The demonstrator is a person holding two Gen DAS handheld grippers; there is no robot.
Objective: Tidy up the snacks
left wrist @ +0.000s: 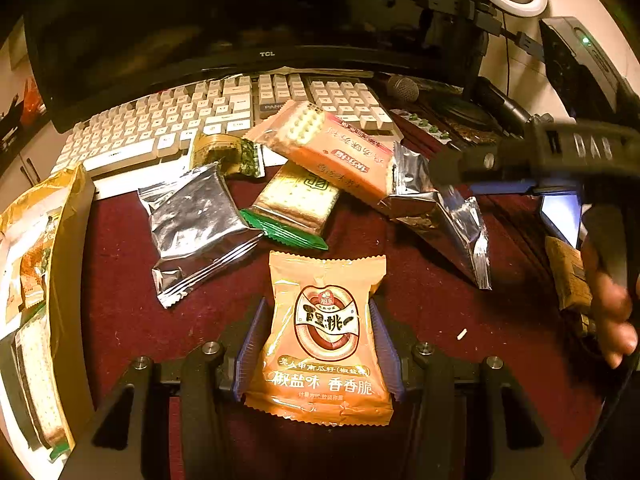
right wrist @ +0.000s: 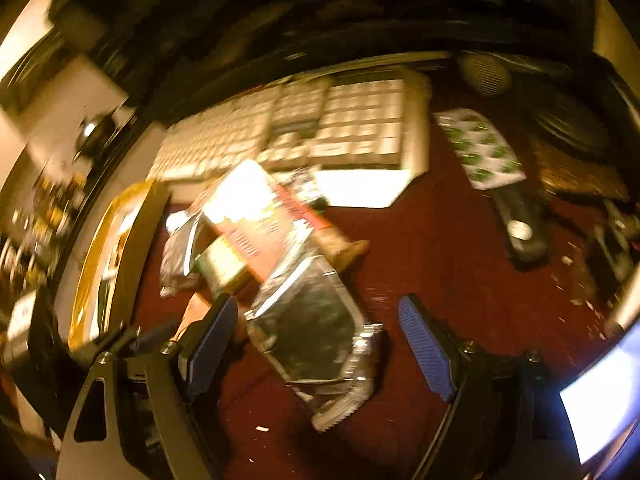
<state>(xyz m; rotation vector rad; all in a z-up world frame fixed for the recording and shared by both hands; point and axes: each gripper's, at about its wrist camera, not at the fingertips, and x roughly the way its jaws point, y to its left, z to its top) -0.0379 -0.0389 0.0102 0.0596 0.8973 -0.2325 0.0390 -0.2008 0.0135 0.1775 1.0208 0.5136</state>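
Note:
My left gripper is closed on an orange seed packet, its blue pads pressing both sides. Ahead on the dark red cloth lie a silver packet, a green-edged cracker pack, a long orange cracker pack, a small gold-green packet and a silver packet. My right gripper is open, its blue pads either side of that silver packet, above it. It also shows in the left wrist view. The right wrist view is blurred.
A gold-rimmed box holding snack packs stands at the left, also in the right wrist view. A white keyboard and a monitor stand behind the pile. A microphone, a pill blister and a lit phone lie at the right.

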